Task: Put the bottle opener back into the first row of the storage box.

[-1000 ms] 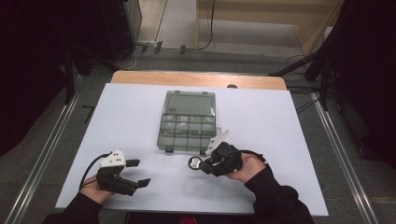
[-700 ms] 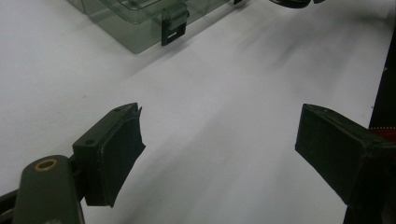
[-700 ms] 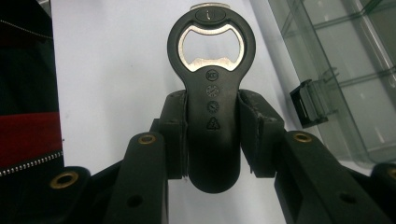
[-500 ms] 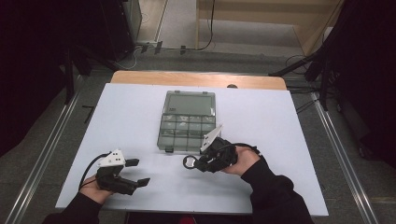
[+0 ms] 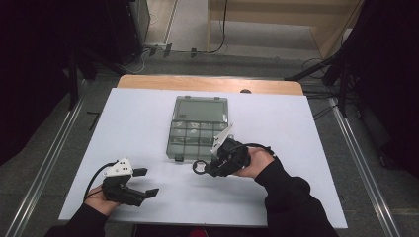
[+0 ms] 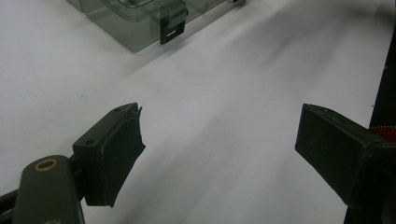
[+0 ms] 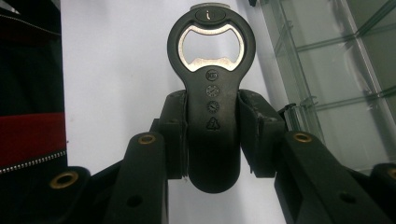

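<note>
Right gripper view: right gripper (image 7: 212, 135) clenches a bottle opener (image 7: 212, 93) — left gripper (image 5: 146, 181) rests released, low.

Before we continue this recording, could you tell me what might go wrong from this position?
1. The right gripper clamps the bottle opener only by its handle, so the ring end could swing or slip.
2. The opener hangs close to the clear organizer box and may knock its front edge.
3. The left gripper is open and empty, so it cannot steady the box.
</note>
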### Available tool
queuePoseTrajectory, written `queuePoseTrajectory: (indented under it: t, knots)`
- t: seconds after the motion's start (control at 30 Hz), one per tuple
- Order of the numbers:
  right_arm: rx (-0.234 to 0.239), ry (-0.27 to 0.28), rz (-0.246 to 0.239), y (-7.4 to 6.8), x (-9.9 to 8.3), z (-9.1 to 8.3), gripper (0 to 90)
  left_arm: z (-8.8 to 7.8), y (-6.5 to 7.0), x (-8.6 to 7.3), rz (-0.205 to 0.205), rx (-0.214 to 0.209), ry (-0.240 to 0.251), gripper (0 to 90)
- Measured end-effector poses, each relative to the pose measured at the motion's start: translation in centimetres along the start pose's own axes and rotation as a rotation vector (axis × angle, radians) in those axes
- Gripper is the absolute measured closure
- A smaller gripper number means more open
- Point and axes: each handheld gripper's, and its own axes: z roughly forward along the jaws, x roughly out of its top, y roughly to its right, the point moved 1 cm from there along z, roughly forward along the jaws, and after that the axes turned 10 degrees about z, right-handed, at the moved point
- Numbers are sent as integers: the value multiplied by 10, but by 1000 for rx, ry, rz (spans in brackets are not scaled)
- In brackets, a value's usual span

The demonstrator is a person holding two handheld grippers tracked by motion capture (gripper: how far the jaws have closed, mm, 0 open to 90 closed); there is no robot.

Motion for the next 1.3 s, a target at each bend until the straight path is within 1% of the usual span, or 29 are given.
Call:
queuePoseTrajectory:
  t: [0.03, 0.13, 0.23, 0.5, 0.57, 0.7, 0.73, 0.8, 0.83, 1.03, 1.13, 1.17, 1.27, 1.3]
  knots:
    - [-5, -2, 1, 1, 1, -1, 660, 0, 0, 0, 1, 0, 0, 144]
    - [1, 2, 4, 3, 4, -2, 659, 0, 0, 0, 0, -1, 0, 143]
    - [7, -2, -7, 4, 7, -4, 659, 0, 0, 0, 0, -2, 0, 144]
    - [11, -7, -8, 7, 16, -6, 659, 0, 0, 0, 1, -1, 0, 143]
    - [21, -8, -12, 9, 20, -7, 659, 0, 0, 0, 1, -3, 0, 144]
    - [24, -13, -21, 11, 25, -7, 659, 0, 0, 0, 0, -3, 1, 143]
    - [17, -11, -21, 12, 26, -7, 659, 0, 0, 0, -1, -4, 1, 143]
    - [20, -11, -12, 13, 30, -7, 659, 0, 0, 0, 0, -3, 1, 143]
    - [18, -10, -11, 17, 33, -8, 659, 0, 0, 0, -1, -4, 2, 143]
    - [20, -10, -2, 24, 38, -9, 659, 0, 0, 0, 0, -5, 2, 143]
    - [20, -26, -10, 30, 43, -8, 659, 1, 0, 0, 0, -10, -3, 143]
    - [18, -36, 0, 33, 45, -8, 659, 0, 1, 0, -1, -12, 0, 144]
    - [15, -36, -5, 36, 49, -9, 659, 0, 0, 0, -2, -10, 1, 143]
    - [14, -26, -4, 38, 52, -10, 660, 0, 0, 0, -2, -10, 1, 144]
